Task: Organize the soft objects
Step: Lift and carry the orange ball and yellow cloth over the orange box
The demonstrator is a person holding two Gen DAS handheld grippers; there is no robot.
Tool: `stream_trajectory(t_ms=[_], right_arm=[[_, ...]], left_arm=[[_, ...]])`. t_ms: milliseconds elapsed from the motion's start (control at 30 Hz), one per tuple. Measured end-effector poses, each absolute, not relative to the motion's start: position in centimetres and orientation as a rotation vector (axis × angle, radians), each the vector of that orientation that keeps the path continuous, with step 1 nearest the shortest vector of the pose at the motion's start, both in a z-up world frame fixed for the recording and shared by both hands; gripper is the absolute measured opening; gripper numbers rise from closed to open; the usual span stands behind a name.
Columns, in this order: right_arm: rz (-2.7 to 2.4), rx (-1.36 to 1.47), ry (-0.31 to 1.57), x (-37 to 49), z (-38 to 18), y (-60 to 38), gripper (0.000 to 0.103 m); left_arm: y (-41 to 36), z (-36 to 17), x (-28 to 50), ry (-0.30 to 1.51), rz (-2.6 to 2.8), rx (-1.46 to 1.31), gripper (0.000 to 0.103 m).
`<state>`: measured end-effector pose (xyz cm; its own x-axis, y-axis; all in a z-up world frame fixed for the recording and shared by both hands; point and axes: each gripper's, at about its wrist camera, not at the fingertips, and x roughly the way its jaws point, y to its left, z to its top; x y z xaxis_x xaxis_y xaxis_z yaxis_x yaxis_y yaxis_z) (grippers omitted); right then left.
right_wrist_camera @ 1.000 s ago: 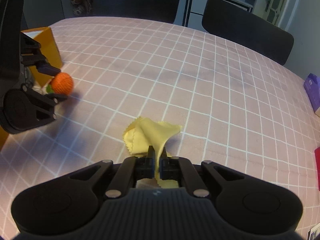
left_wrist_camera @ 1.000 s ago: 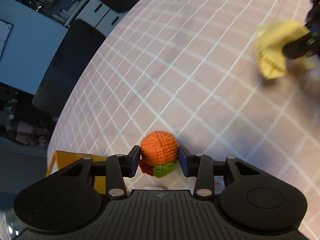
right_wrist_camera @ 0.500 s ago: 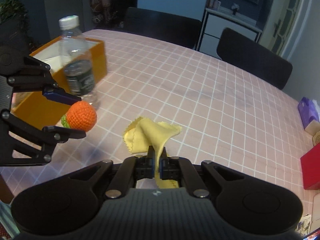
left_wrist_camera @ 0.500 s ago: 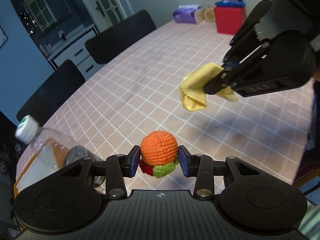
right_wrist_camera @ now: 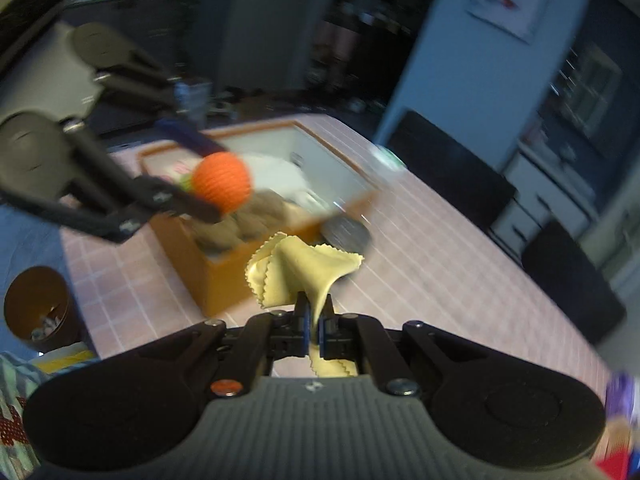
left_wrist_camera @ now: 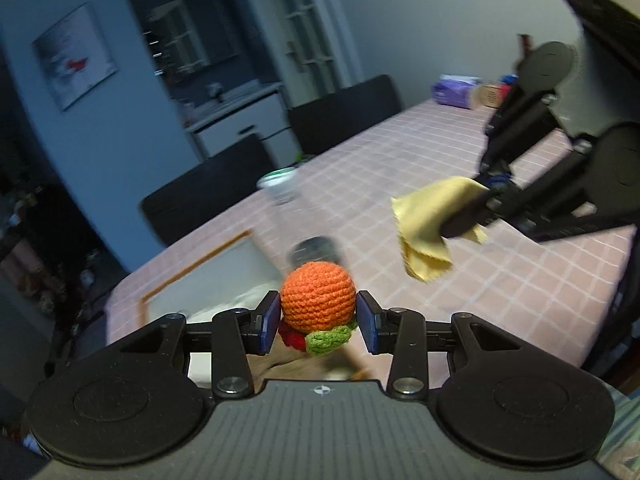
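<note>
Orange crochet makes up the toy ball (left_wrist_camera: 318, 300), with red and green trim on its underside, and it is clamped between the blue pads of the left gripper (left_wrist_camera: 318, 322), whose jaws are set part-way apart at the ball's width. It is carried in the air over the orange box (right_wrist_camera: 224, 276), which stands on the pink checked tablecloth (left_wrist_camera: 500, 280) and already contains soft brown and white items. A yellow cloth (right_wrist_camera: 300, 276) with pinked edges is pinched in the right gripper (right_wrist_camera: 315, 334), whose jaws are pressed together on a fold. The cloth hangs clear of the table, near the box's corner. A blurred plastic bottle (left_wrist_camera: 288, 200) is seen just beside the box.
</note>
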<state>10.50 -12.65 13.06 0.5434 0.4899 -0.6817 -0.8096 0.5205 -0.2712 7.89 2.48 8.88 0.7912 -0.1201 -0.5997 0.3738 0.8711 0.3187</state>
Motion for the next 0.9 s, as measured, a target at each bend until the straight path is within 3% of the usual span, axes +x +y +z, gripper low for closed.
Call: stream_trajectory(t_ms=[400,900], right_arm=[[0.918,-0.788,0.472,14.6,13.8,0.9,0.001],[0.682,-0.832,0.779,25.9,7.6,10.3,0.004]], left_arm=[[9.9,9.1,13.5,0.593,-0.166,0.38,0.046],[13.0,2.7,22.3,0.724,-0.171,0.412,0.046]])
